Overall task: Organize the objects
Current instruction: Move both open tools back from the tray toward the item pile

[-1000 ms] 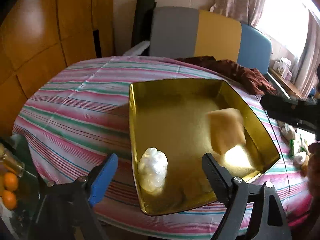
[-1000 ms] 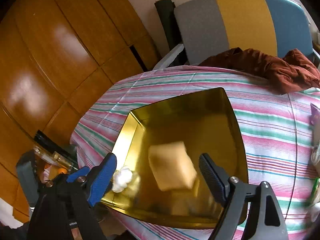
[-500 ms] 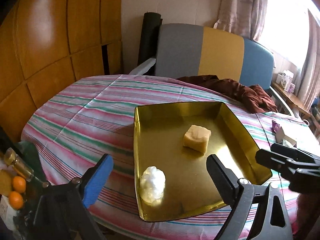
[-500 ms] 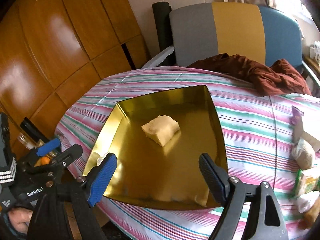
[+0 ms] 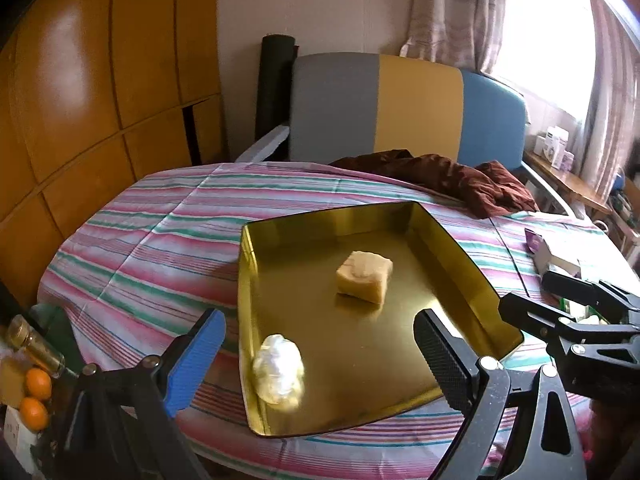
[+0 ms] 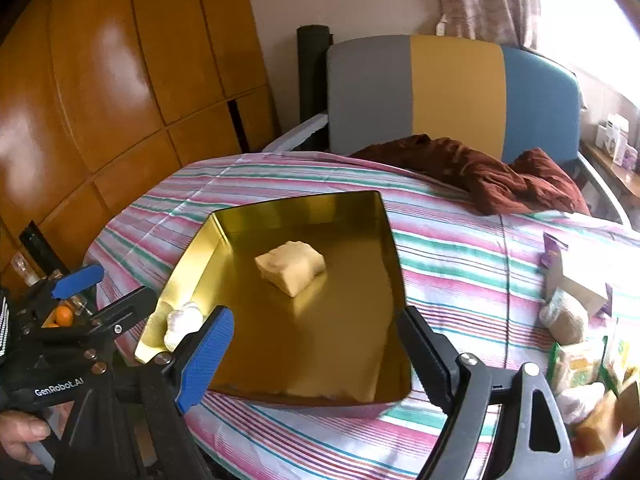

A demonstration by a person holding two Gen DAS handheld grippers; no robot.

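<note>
A gold tray lies on the striped tablecloth. Inside it rest a pale yellow block near the middle and a white wrapped ball at the near left corner. My left gripper hovers open above the tray's near edge, holding nothing. In the right wrist view the same tray, block and ball show. My right gripper is open and empty over the tray's near side. The left gripper stands at that view's left edge.
Several snack packets and a small box crowd the table's right side. A brown cloth lies at the far edge before a grey, yellow and blue chair. Oranges and a bottle sit low at left.
The yellow block, blurred in mid-air a second ago, has come to rest in the tray. Both grippers have drawn back and up from the tray, and the left jaws stand a little wider.
</note>
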